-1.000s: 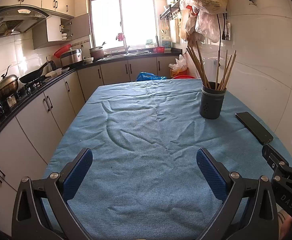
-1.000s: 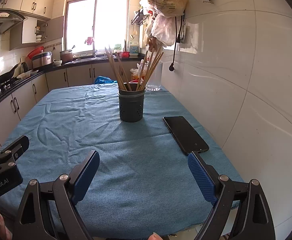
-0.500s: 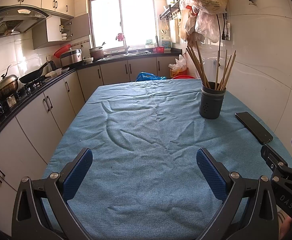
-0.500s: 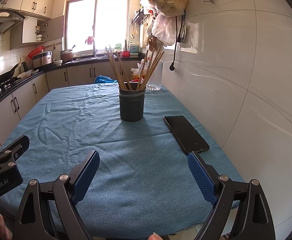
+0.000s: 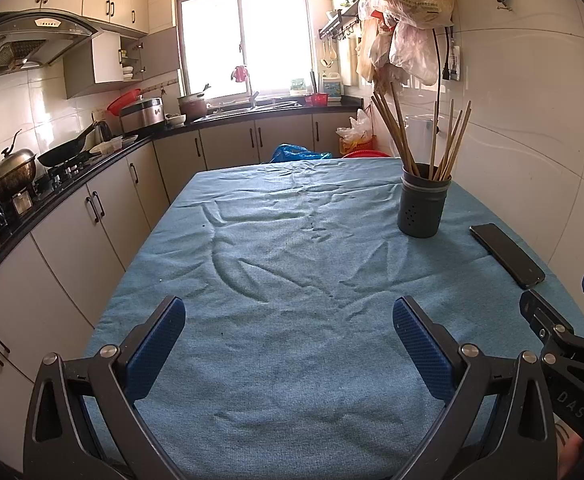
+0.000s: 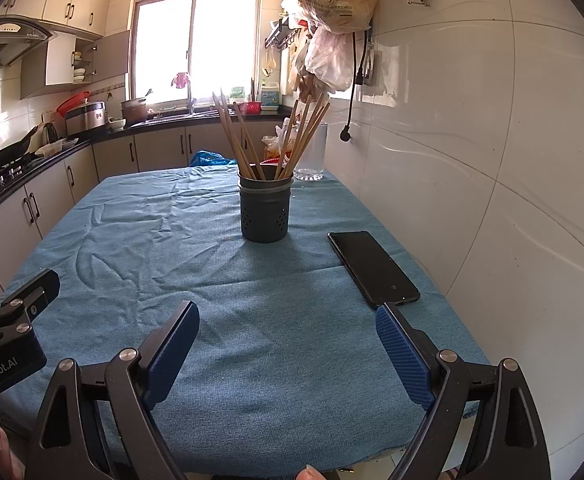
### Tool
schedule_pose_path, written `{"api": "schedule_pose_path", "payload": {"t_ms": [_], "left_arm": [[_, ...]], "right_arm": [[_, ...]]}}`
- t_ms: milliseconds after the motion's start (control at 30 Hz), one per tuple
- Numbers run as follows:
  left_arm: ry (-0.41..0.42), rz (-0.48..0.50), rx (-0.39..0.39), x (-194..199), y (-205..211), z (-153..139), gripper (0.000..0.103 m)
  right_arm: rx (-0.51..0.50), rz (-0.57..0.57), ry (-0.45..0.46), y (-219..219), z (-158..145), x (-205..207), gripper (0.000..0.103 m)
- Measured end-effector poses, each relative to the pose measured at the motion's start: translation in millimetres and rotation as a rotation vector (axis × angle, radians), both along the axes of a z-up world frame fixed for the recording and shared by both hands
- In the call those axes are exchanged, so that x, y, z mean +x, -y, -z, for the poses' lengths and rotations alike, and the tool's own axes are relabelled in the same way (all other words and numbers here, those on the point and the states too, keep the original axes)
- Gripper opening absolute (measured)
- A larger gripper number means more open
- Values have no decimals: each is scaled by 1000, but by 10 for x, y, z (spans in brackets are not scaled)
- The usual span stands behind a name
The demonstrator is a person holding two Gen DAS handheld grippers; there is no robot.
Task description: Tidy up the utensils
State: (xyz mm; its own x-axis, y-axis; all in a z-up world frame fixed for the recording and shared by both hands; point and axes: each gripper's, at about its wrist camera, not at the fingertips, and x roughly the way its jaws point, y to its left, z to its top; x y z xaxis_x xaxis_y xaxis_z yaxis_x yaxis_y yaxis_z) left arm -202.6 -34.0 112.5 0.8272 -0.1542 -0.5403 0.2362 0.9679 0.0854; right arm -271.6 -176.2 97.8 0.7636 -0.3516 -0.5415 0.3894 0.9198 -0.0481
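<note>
"DAS" shows on the right tool; "enRobot.AI", perhaps cut off, on the left tool.

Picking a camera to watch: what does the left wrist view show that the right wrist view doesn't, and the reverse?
Left only: the kettle on the stove. Right only: the clear container behind the holder and a dangling plug. Both: chopsticks upright in the dark holder, the phone on the blue cloth, both grippers open.

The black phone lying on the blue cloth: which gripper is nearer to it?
Right. The right gripper sits just short of the black phone, one finger beside its near end; the left gripper is farther off, on the other side.
</note>
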Motion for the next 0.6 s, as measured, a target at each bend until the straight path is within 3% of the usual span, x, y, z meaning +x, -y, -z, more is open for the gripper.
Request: {"api": "schedule_pose_path", "payload": {"t_ms": [600], "left_arm": [[-6, 4, 3, -10, 9, 26, 103]], "right_arm": [[0, -5, -6, -18, 26, 15, 93]]}}
